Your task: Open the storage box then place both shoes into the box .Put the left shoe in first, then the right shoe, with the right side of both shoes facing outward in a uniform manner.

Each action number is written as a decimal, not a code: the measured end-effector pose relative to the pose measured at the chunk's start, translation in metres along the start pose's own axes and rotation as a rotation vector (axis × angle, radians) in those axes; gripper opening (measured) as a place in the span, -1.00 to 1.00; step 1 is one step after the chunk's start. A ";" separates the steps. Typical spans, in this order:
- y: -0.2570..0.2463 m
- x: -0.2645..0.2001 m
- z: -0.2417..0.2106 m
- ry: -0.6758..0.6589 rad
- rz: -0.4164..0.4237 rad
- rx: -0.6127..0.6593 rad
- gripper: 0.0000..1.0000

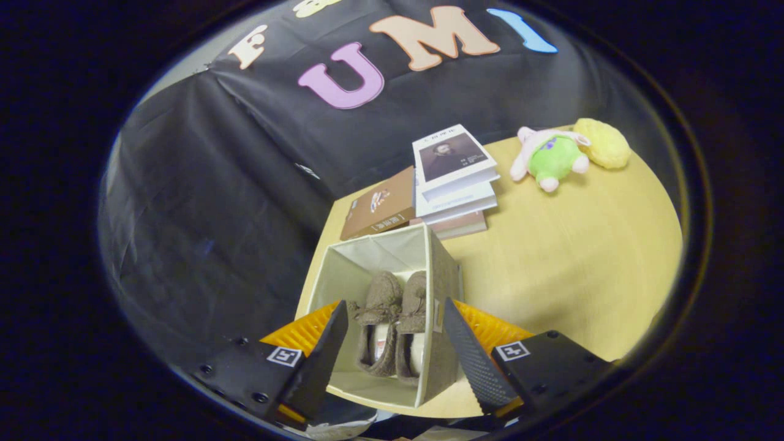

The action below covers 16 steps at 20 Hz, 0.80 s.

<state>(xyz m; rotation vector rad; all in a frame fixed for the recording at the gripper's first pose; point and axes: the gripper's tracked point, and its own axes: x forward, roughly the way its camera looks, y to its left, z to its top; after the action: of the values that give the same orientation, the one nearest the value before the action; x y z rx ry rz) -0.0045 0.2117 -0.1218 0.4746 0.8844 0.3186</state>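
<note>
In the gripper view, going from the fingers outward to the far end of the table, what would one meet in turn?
Open gripper above the box → two shoes in the storage box → stack of books → plush toy.

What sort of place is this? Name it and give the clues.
Probably a staged recording booth, not a lived-in room: black cloth wall, one wooden table with books, a plush toy and a storage box holding two shoes. The gripper hovers open above it.

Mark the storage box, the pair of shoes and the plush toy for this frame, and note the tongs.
storage box (pixel 392 248): gripper view, inner back wall.
shoes (pixel 395 324): gripper view, where the two brown uppers meet inside the box.
plush toy (pixel 554 159): gripper view, green belly.
tongs (pixel 395 361): gripper view, open, gripping nothing, above the box.
</note>
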 end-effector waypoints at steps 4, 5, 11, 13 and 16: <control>-0.001 -0.028 0.018 -0.068 0.058 -0.067 1.00; -0.004 -0.036 0.024 -0.090 0.066 -0.083 1.00; -0.047 -0.086 0.065 -0.267 0.012 -0.191 1.00; -0.065 -0.105 0.080 -0.327 -0.015 -0.220 1.00; -0.091 -0.133 0.101 -0.423 -0.053 -0.257 1.00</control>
<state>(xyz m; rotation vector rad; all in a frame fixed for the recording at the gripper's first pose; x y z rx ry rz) 0.0035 0.0479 -0.0267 0.2637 0.4354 0.2655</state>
